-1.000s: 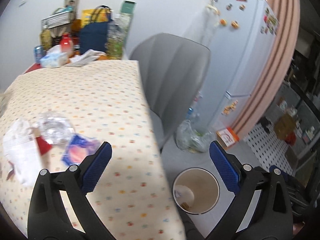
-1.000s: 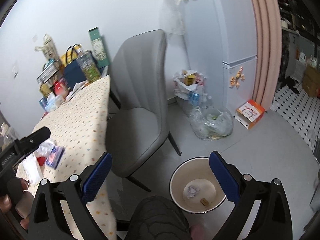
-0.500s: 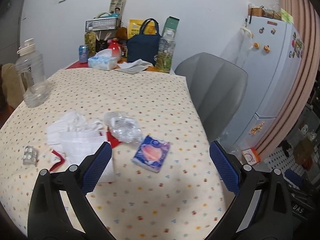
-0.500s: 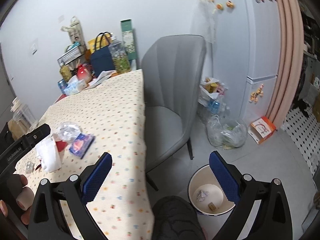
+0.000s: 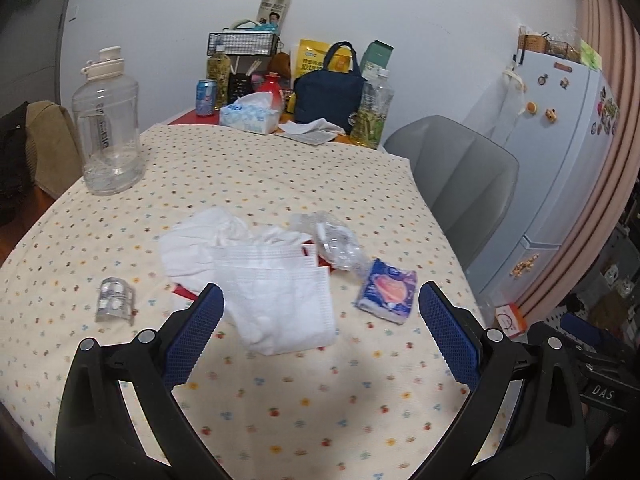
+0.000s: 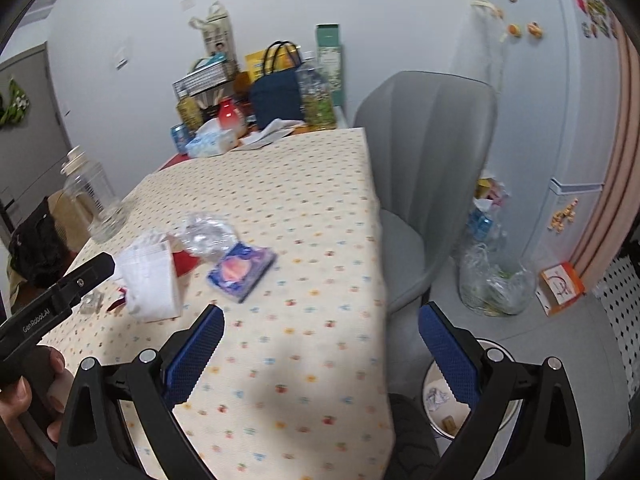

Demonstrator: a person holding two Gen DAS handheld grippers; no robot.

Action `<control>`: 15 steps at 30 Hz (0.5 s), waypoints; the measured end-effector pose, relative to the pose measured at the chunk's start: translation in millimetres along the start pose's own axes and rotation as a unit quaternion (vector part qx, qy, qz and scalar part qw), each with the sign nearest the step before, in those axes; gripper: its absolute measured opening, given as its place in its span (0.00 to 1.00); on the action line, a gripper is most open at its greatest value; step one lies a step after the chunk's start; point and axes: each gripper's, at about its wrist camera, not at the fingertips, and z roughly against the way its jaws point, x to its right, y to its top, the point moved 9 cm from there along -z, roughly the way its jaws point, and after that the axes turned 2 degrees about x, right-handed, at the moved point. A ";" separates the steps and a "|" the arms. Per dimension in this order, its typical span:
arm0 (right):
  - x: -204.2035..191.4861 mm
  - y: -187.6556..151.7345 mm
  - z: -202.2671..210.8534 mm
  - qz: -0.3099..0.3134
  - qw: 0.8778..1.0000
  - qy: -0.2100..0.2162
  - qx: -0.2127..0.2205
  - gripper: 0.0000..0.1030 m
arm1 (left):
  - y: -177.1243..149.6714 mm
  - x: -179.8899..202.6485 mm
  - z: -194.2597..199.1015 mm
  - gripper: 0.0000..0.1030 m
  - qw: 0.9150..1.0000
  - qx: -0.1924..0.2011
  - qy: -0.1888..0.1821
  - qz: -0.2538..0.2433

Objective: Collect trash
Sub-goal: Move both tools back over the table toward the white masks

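The left wrist view looks straight down the worktop at the litter: a white paper bag lying flat, a crumpled clear plastic bottle just beyond the bag's far right corner, a blue and pink packet to the right of the bag, and a used blister strip well to the bag's left. Only this view shows the blister strip sharply.

The right wrist view sits further to the side of the worktop and shows what the other cannot: a round waste bin on the floor beside the worktop's near corner, with crumpled scraps inside, and a clear bag of rubbish on the floor beyond the bin, by the grey chair. It also catches the person's hand on the left tool's handle at the frame edge.

The left tool is spread wide and holds nothing, hanging above the near end of the paper bag. The right tool is equally wide open and empty, over the worktop's near edge, apart from the paper bag and packet.
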 end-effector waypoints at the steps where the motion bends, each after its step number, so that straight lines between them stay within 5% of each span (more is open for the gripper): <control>1: -6.8 0.1 -2.4 0.003 1.000 0.003 -0.001 0.93 | -0.4 -7.0 1.3 0.94 1.000 0.001 0.006 0.002; 15: -117.5 -5.2 -40.8 0.074 0.995 0.067 -0.029 0.93 | 0.7 -93.8 18.7 0.94 0.996 0.024 0.065 0.056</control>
